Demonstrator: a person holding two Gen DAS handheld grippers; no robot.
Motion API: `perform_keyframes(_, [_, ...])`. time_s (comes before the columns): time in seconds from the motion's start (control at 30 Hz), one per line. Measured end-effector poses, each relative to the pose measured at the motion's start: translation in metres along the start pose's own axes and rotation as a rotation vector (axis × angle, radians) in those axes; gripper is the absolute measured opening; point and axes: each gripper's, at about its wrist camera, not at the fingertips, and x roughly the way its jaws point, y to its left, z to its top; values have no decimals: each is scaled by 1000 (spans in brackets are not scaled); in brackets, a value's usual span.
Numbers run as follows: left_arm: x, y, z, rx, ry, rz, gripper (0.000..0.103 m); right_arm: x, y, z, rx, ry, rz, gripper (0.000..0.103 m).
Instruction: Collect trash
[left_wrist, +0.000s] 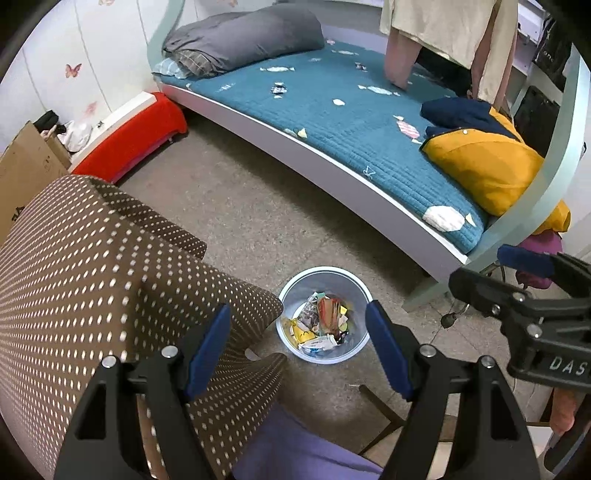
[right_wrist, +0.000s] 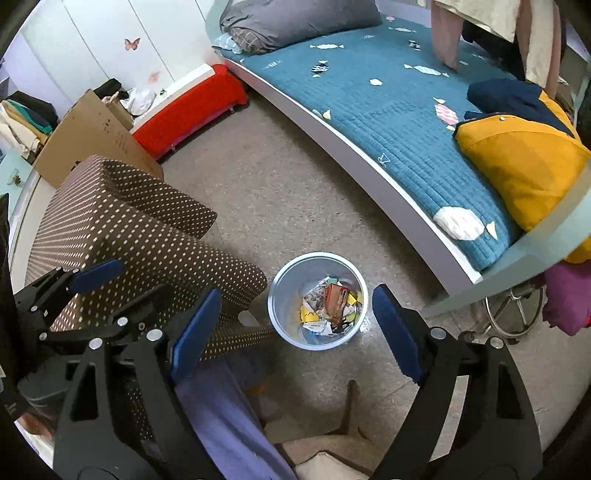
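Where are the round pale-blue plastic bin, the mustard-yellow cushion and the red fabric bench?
Round pale-blue plastic bin (right_wrist: 277, 314), right wrist view, on its bare inner wall.
Mustard-yellow cushion (left_wrist: 487, 173), left wrist view, on the middle of its top face.
Red fabric bench (right_wrist: 192, 107), right wrist view, on its red cover.

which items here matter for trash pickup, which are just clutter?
Job:
- trash bin
- wrappers and paper scraps inside it
- left gripper, open, empty
- right gripper, open, empty

Clutter:
- polka-dot chair
- bed
- yellow jacket
- cardboard box
- red bench
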Motion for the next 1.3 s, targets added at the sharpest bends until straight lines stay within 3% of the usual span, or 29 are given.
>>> perform_keyframes(0.37, [-65, -5, -47, -77, -153, 58, 75, -59, 16, -46, -88, -132, 10, 83])
perform_keyframes(0.7, [-123, -14, -104, -181, -304, 110, 76, -100, 36, -88, -204, -259, 92, 83])
perform_keyframes(0.93, [-167, -15, -139, -288, -425, 193, 78, -126, 49, -110, -279, -350, 154, 83])
perform_keyframes(1.13, [-206, -29, -160, -334, -507, 302, 78, -153, 58, -127, -326, -455, 186, 83])
perform_keyframes(1.3, [-231, -36, -171, -365, -554, 347, 78, -176, 62, -138, -369, -527, 210, 83])
